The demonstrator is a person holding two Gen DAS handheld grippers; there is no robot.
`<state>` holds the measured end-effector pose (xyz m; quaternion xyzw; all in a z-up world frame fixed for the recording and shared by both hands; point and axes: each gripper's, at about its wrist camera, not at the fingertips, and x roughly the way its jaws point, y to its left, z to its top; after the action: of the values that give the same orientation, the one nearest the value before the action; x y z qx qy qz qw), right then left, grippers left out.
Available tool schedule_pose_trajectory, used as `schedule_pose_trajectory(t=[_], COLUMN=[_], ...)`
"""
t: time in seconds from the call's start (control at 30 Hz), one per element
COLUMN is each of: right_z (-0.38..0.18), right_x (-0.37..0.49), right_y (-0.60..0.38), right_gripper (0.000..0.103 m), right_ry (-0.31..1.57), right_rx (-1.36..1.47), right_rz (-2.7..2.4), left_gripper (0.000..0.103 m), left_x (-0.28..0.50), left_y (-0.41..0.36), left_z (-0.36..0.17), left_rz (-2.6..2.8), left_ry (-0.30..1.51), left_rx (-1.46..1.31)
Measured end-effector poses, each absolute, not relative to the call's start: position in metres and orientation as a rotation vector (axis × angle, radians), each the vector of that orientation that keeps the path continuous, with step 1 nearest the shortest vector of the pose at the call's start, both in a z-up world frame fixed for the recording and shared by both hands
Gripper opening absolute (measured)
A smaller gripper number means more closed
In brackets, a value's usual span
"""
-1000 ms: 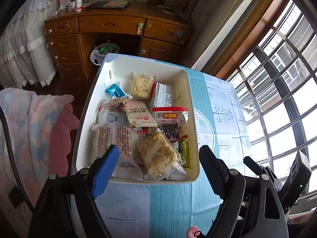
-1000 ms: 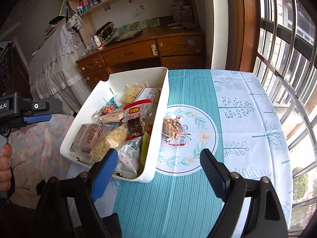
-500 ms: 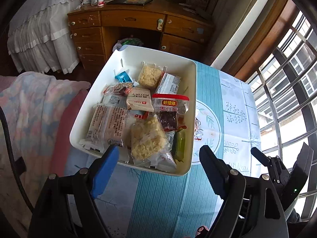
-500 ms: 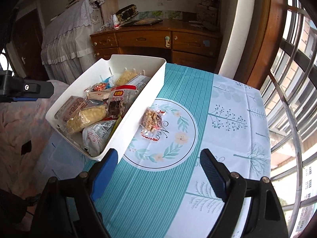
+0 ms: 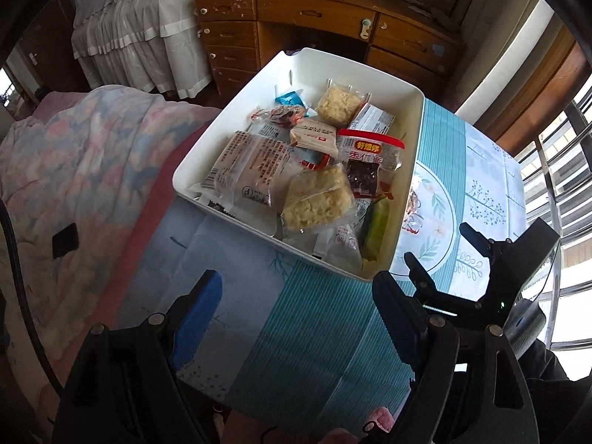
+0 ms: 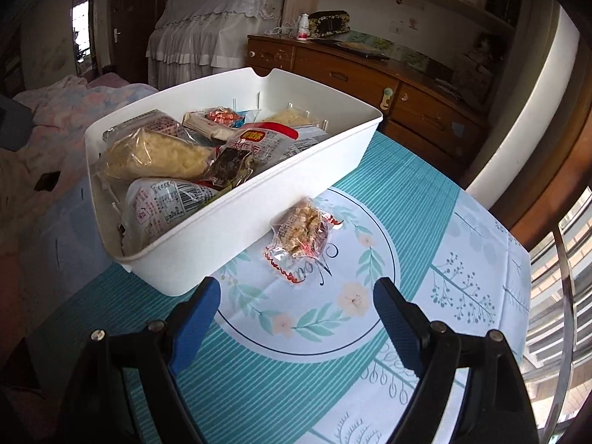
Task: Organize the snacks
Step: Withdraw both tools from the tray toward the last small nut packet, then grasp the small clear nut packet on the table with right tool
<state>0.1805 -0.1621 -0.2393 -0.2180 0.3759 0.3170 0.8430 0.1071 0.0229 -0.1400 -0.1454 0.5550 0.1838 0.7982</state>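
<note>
A white bin (image 5: 407, 199) (image 6: 236, 222) full of several snack packets sits on the teal patterned tablecloth. One clear nut snack packet (image 6: 301, 233) with red trim lies on the cloth just right of the bin; in the left wrist view only its edge (image 5: 412, 207) shows past the bin wall. My left gripper (image 5: 296, 303) is open and empty, above the table's near edge in front of the bin. My right gripper (image 6: 294, 303) is open and empty, low over the cloth, just short of the loose packet. The right gripper also shows in the left wrist view (image 5: 440, 259).
A bed with a floral blanket (image 5: 74, 185) lies left of the table. A wooden desk with drawers (image 5: 314, 26) (image 6: 370, 85) stands behind it. Windows with bars (image 6: 555, 277) run along the right. The tablecloth (image 6: 462, 251) stretches right of the bin.
Both grippers have pulled back and swung; the right one has dropped lower and closer to the loose packet. The left view has shifted so the bin sits farther off. Both stay open.
</note>
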Motion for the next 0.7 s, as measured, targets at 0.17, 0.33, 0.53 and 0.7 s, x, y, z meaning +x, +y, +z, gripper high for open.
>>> schedule_pose_trajectory(t=[0.17, 0.33, 0.53, 0.7], right_z=[-0.26, -0.275, -0.287, -0.29], right_x=[0.192, 0.2, 0.214, 0.222], right_y=[-0.151, -0.143, -0.137, -0.131], right_gripper=[0.085, 0.085, 0.078, 0.068], right_ry=[0.789, 0.792, 0.803, 0.813], right_rx=[-0.431, -0.421, -0.406, -0.397], right_rz=[0.677, 0.671, 0.667, 0.665], left_gripper=[0.082, 0.082, 0.082, 0.082], left_x=[0.098, 0.089, 0.084, 0.083], left_y=[0.029, 0.034, 0.04, 0.045], left_z=[-0.146, -0.152, -0.154, -0.153], left_rz=[0.444, 0.48, 0.503, 0.514], left_ry=[1.219, 1.252, 1.277, 1.286], left_rx=[-0.322, -0.321, -0.301, -0.293])
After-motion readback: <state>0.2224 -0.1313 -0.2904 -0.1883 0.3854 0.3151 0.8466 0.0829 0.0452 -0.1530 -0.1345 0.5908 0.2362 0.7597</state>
